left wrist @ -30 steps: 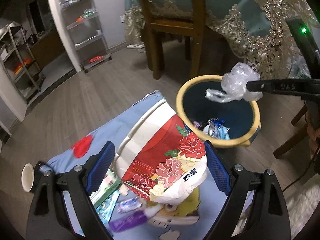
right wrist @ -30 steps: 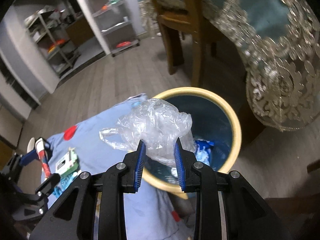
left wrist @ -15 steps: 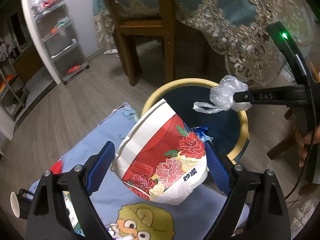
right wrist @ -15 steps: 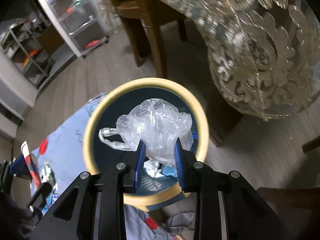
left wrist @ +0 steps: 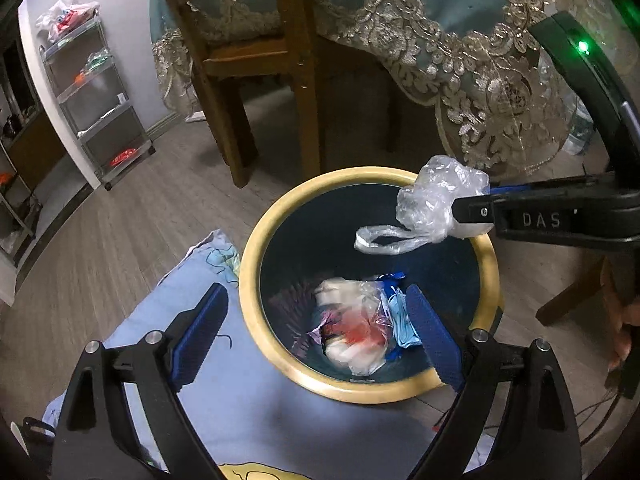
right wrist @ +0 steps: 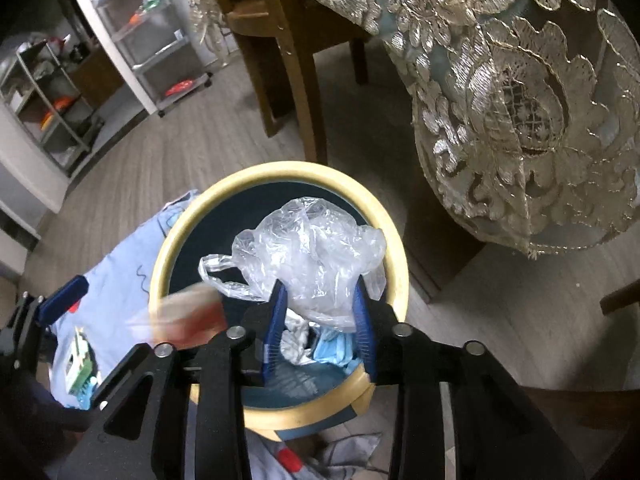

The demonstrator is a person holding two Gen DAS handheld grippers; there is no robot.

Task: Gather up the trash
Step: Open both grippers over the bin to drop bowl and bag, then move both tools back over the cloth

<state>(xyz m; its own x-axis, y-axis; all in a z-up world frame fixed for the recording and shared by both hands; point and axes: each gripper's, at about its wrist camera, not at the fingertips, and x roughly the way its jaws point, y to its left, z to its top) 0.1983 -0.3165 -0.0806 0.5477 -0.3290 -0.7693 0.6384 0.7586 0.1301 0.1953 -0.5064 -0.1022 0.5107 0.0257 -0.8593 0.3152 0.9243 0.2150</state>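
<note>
A round bin with a yellow rim point(left wrist: 256, 276) point(right wrist: 394, 240) stands on the floor beside a blue cloth. My left gripper point(left wrist: 316, 320) is open and empty above the bin's near side. The red-and-white floral paper bag point(left wrist: 352, 332) lies inside the bin on other wrappers; in the right wrist view it is a falling blur point(right wrist: 184, 316). My right gripper point(right wrist: 320, 316) is shut on a crumpled clear plastic bag point(right wrist: 316, 248) point(left wrist: 436, 208) and holds it over the bin's opening.
A wooden chair point(left wrist: 256, 60) and a table with a lace-edged cloth point(left wrist: 480, 60) stand just behind the bin. A metal shelf rack point(left wrist: 96, 92) is at the far left. The blue cloth point(left wrist: 168, 328) carries small packets point(right wrist: 80, 364).
My left gripper moved over the bin, opened and let go of the floral paper bag, which dropped into the bin. My right gripper stays over the bin with the plastic bag.
</note>
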